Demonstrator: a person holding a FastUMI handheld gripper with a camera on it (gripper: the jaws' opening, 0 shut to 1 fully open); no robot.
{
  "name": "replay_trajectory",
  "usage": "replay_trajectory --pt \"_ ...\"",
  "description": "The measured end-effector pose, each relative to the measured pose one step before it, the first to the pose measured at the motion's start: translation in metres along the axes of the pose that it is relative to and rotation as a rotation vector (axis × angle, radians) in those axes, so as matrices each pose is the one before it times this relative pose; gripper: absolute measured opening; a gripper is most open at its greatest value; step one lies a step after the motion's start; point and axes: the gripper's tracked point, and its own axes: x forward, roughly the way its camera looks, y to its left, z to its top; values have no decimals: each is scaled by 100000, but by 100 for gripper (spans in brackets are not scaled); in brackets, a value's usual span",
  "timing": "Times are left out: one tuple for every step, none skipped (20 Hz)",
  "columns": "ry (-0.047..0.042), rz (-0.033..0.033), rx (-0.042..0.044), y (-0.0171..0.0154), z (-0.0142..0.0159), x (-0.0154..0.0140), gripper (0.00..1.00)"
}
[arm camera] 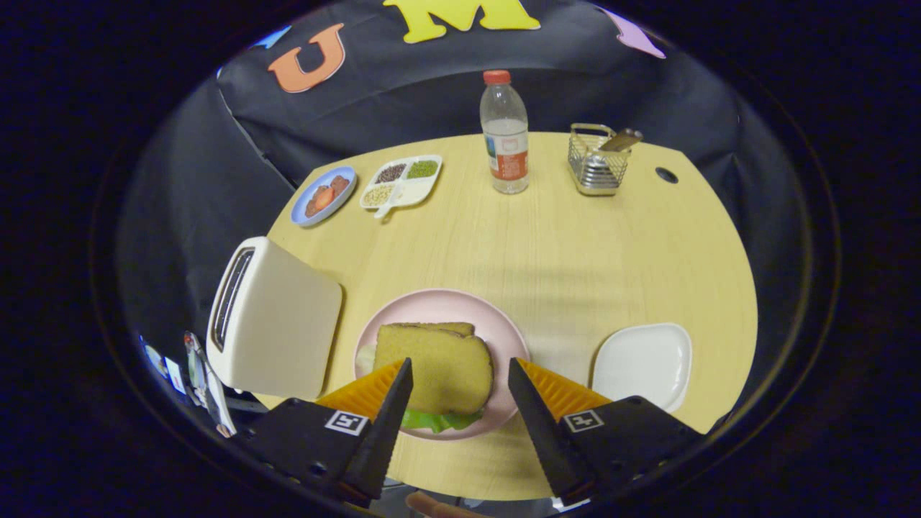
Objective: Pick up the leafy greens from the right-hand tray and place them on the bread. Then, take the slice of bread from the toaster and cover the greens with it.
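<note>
The tool (460,374) stands wide open, holding nothing, its fingers either side of the top bread slice (434,367). That slice covers the leafy greens (439,420) on the pink plate (432,306), beside the toaster (270,320).

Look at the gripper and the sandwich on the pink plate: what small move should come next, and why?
Probably lift the gripper straight back. Its fingers stand open either side of the top bread slice, which lies on the leafy greens on the pink plate, and the white tray is bare, so the stack looks finished.
</note>
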Motion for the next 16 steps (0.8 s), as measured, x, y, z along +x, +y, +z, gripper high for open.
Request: replay_trajectory --pt "-1884 388 -103 582 272 -1290 87" --pt "-2744 550 -551 680 512 -1486 89" --pt "-4286 -366 -945 473 909 -1424 90" --pt "-4805 -1393 -1308 925 1127 -1290 92" --pt "-5265 -1830 -1401 364 946 -1751 94" --pt "-5611 -1495 -1087 569 1189 -1671 95" --pt "-5448 -1017 -902 710 1048 -1826 95" --pt "-5785 697 -161 898 1254 -1844 95" --pt "-5730 201 -565 876 1290 -1698 96" --pt "-5817 -2415 -910 149 1396 -1619 97" --pt "-5846 -3107 -301 -185 1532 -1597 98" --pt "-6227 -2522 -591 -56 1705 -1753 98" --pt "-5975 -1541 -661 292 1601 -1539 98" --pt "-5660 -753 -1659 233 1753 -1568 97" --pt "-5557 -1741 -1909 -68 1535 -1550 97" --pt "-5328 -2612 -1996 -282 1679 -1343 97"
